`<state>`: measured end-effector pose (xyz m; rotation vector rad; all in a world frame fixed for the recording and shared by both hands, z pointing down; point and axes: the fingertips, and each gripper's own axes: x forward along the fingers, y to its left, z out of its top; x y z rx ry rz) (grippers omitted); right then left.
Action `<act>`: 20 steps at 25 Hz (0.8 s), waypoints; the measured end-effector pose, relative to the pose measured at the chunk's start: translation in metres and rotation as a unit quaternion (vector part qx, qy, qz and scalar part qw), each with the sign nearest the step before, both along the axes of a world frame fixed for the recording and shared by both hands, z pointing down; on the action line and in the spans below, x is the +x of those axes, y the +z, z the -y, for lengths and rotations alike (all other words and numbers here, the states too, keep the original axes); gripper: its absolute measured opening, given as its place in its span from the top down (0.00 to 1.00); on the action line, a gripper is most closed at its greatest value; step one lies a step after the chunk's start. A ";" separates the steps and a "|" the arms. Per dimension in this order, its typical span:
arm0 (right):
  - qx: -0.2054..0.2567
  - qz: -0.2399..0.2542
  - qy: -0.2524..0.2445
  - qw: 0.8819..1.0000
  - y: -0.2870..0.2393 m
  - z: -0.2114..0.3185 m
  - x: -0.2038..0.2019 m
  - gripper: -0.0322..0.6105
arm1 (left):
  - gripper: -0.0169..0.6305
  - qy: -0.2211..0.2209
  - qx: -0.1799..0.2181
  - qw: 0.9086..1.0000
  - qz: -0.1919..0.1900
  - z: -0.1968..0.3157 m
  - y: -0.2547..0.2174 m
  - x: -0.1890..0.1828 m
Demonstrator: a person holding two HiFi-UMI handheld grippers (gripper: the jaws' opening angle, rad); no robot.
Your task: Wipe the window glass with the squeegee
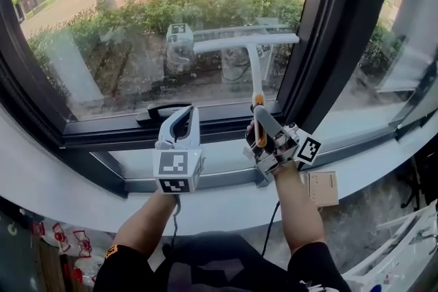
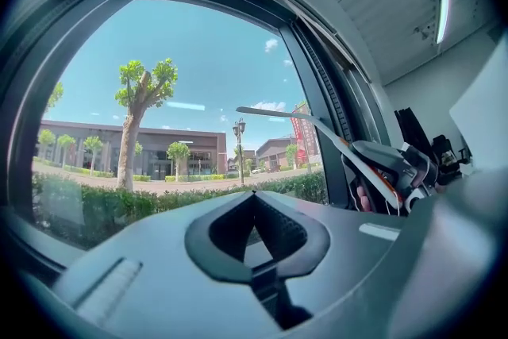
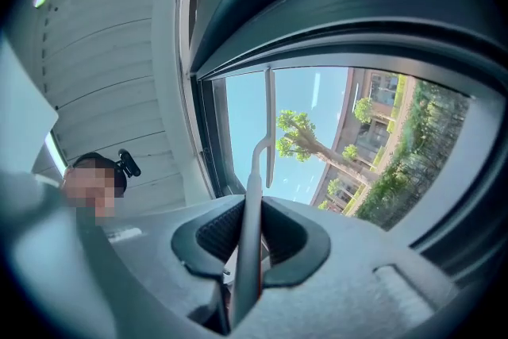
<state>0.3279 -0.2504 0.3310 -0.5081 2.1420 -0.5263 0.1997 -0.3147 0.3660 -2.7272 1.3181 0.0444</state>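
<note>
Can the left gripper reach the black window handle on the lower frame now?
Probably yes: the left gripper is right beside the black window handle, nothing between them, but its empty jaws are together and must open first.

White T-shaped plastic squeegee, handle grey with orange trim. Black metal window frame. Pale grey left gripper and right gripper, black-and-white marker cubes.

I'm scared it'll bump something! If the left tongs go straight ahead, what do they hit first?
Probably the window glass: the left tongs point at the pane. The black window handle sits close below their tip in the head view, so it might come first.
</note>
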 end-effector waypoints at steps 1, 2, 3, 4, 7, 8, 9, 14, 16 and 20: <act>-0.008 0.004 0.000 1.000 0.011 -0.001 -0.001 0.87 | 0.95 0.003 -0.006 1.000 0.003 -0.001 0.008 0.000; -0.016 0.008 0.000 1.000 0.023 -0.003 -0.002 0.87 | 0.95 0.007 -0.011 1.000 0.008 -0.003 0.017 0.001; -0.024 0.012 0.000 1.000 0.034 -0.005 -0.003 0.87 | 0.95 0.012 -0.015 1.000 0.014 -0.005 0.025 0.002; -0.032 0.016 0.001 0.999 0.046 -0.006 -0.004 0.87 | 0.95 0.017 -0.018 0.999 0.020 -0.008 0.032 0.003; -0.056 0.023 0.001 0.998 0.075 -0.009 -0.008 0.87 | 0.95 0.034 -0.034 0.999 0.022 -0.017 0.051 0.008; -0.065 0.024 0.001 0.998 0.084 -0.010 -0.009 0.87 | 0.95 0.039 -0.044 0.998 0.017 -0.021 0.057 0.010; -0.073 0.025 0.001 0.997 0.093 -0.011 -0.009 0.87 | 0.95 0.043 -0.054 0.997 0.017 -0.024 0.065 0.012; -0.112 0.037 0.007 0.993 0.133 -0.017 -0.005 0.87 | 0.95 0.048 -0.080 0.995 0.031 -0.033 0.101 0.016; -0.123 0.041 0.009 0.992 0.143 -0.020 -0.005 0.87 | 0.95 0.050 -0.099 0.994 0.019 -0.038 0.107 0.017; -0.133 0.045 0.006 0.990 0.151 -0.021 -0.005 0.87 | 0.95 0.042 -0.100 0.993 0.042 -0.038 0.127 0.008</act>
